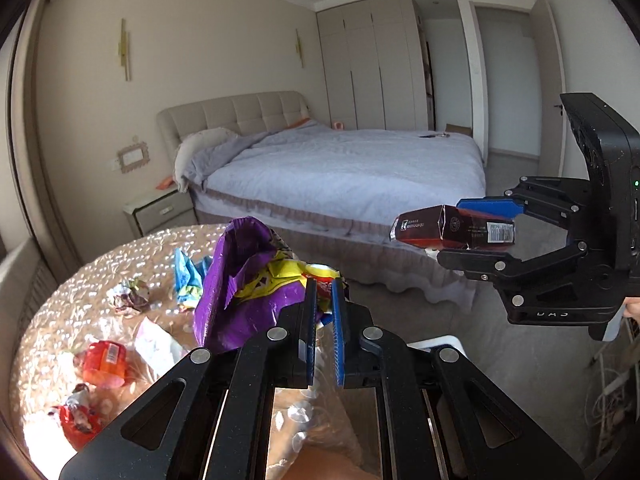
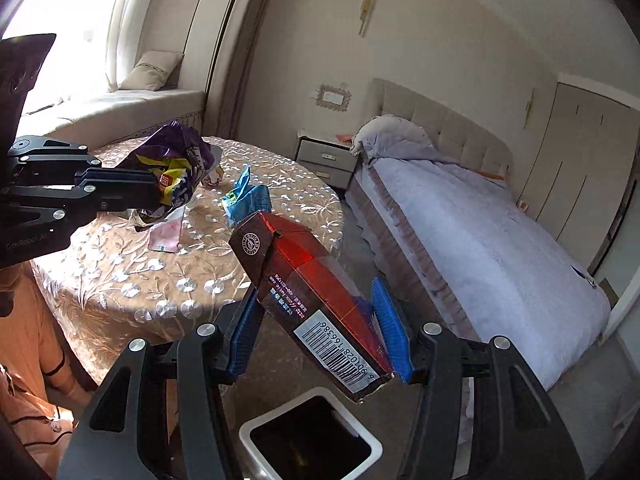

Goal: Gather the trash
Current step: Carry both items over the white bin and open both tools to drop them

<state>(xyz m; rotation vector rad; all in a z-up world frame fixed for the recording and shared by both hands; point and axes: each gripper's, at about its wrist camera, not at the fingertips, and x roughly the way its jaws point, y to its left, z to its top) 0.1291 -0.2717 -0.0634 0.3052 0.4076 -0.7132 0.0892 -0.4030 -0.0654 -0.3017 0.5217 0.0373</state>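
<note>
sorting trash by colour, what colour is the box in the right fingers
Dark brown and red box, clearest in the right wrist view.

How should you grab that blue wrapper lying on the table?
Pinch the blue wrapper at its upstanding twisted end, coming down from above. That end pokes up off the tablecloth, so jaws can probably close across it, while the rest lies crumpled low on the cloth. Both grippers are full now: left gripper on the purple bag, right gripper on the red carton.

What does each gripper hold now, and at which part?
The left gripper pinches the purple snack bag at its open edge. The right gripper clamps the dark red box across its barcode end, above the bin.
</note>
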